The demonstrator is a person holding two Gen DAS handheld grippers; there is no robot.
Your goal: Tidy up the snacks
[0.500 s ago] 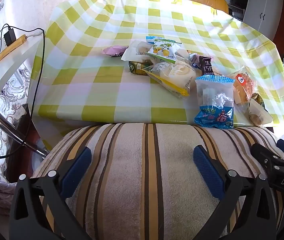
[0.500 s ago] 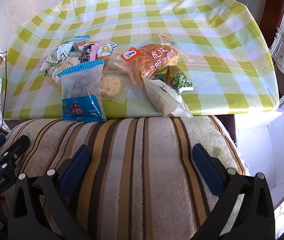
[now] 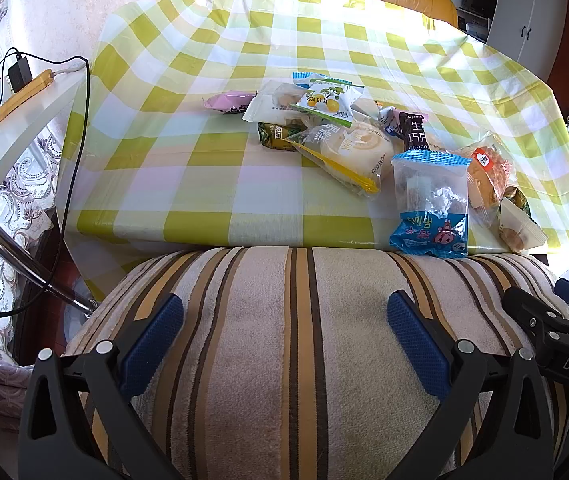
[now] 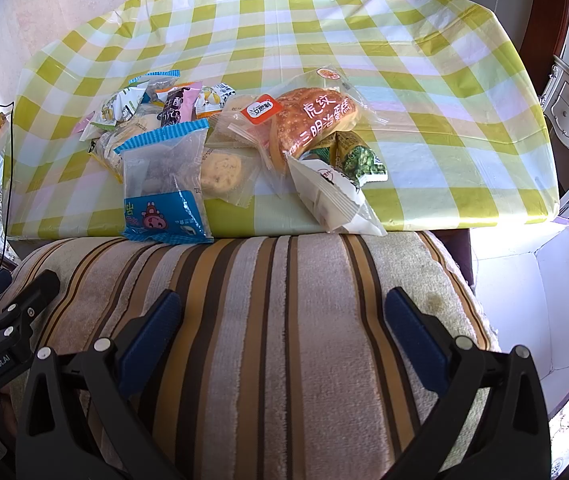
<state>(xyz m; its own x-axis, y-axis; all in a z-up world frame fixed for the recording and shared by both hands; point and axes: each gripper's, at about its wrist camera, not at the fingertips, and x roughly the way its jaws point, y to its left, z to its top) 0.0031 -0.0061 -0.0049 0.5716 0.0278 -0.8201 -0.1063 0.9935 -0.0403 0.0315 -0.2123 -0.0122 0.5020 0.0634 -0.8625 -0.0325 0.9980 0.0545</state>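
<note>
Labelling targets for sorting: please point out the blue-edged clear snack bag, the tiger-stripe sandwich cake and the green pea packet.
Blue-edged clear snack bag [image 4: 163, 184]: right wrist view, clear middle panel.
Tiger-stripe sandwich cake [image 4: 308, 124]: right wrist view, browned top.
Green pea packet [image 4: 360, 160]: right wrist view, printed front.

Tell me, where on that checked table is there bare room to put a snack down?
The checked tablecloth lies bare left of the snack pile, behind it toward the far edge, and right of the green packet. Crowded: the near edge around the blue-trimmed bag and the white packet.
</note>
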